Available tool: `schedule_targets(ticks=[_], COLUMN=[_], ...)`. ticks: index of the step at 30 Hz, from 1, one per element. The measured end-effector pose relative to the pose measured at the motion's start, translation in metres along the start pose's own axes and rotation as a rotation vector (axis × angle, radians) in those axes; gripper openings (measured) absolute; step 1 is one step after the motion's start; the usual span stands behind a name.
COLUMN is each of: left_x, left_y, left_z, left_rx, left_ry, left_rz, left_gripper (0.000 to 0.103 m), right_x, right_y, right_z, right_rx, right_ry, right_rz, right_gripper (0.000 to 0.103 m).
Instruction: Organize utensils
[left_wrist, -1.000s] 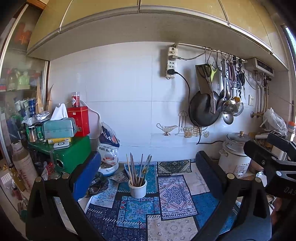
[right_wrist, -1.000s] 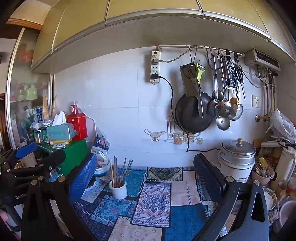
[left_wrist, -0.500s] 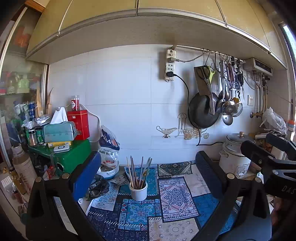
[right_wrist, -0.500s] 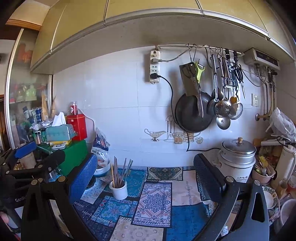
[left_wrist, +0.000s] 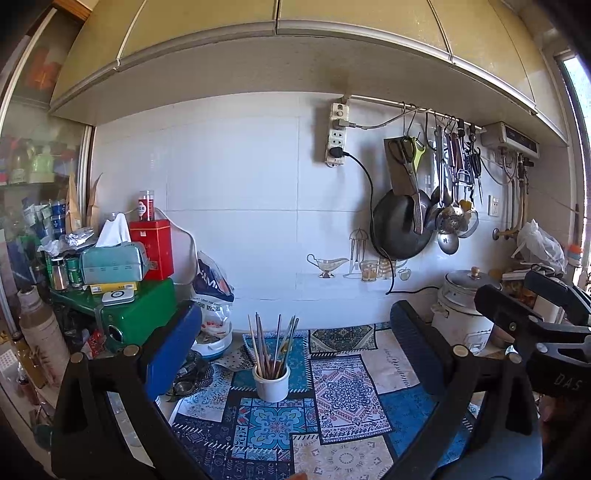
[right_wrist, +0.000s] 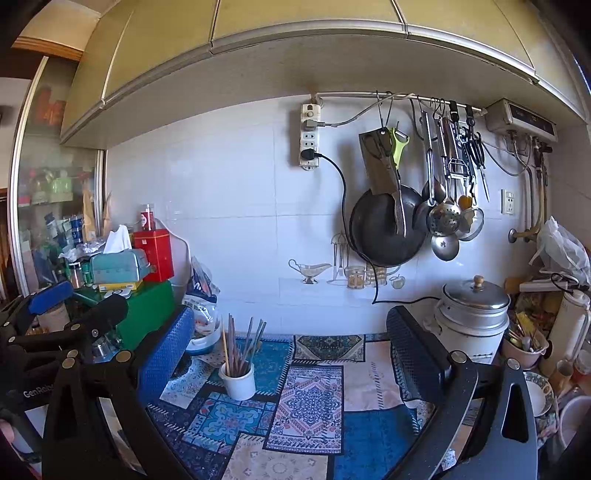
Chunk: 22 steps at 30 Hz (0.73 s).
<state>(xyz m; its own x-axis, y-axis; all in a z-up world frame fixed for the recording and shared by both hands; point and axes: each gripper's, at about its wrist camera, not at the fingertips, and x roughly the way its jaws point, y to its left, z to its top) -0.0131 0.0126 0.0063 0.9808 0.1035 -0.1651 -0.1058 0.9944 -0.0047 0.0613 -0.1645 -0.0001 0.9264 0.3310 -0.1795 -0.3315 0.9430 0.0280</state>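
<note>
Chopsticks (left_wrist: 271, 345) stand bunched in a white cup (left_wrist: 271, 384) on the patterned mat (left_wrist: 343, 391), and that cup is the landmark for everything here. In the left wrist view the left gripper (left_wrist: 295, 354) hangs in the air with its fingers spread wide and nothing between them; the cup sits ahead of it, inside the gap but closer to the blue finger (left_wrist: 171, 350) than to the black one. The sticks rise near upright out of the cup, fanning a little toward the tiled wall behind. To the cup's right, well apart, stands a lidded steel pot (left_wrist: 463, 302), and the right gripper's black frame pokes in beyond that (only its side shows in this view). Left of the cup sits a green box (left_wrist: 144, 314).

In the right wrist view the right gripper (right_wrist: 288, 350) is likewise spread and empty. The cup (right_wrist: 239, 384) lies ahead and to the left of its centre line, just beside its blue finger (right_wrist: 164, 354), with the sticks (right_wrist: 240, 345) again pointing upward. The left gripper's frame shows at the far left, beyond the cup.

Judging by this, the left gripper is better lined up with the cup; a pinch would have to close across the sticks' upright shafts, coming in level.
</note>
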Motion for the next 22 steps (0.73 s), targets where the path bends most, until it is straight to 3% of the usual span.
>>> schedule_targets(ticks=[22], left_x=[0.019], left_y=[0.005], left_z=[-0.001], left_rx=[0.003], left_ry=[0.02], left_rz=[-0.006], left_gripper=[0.102], right_x=[0.017], right_y=[0.004], right_z=[0.001], right_rx=[0.007], right_ry=[0.002], right_rz=[-0.035], right_gripper=[0.103])
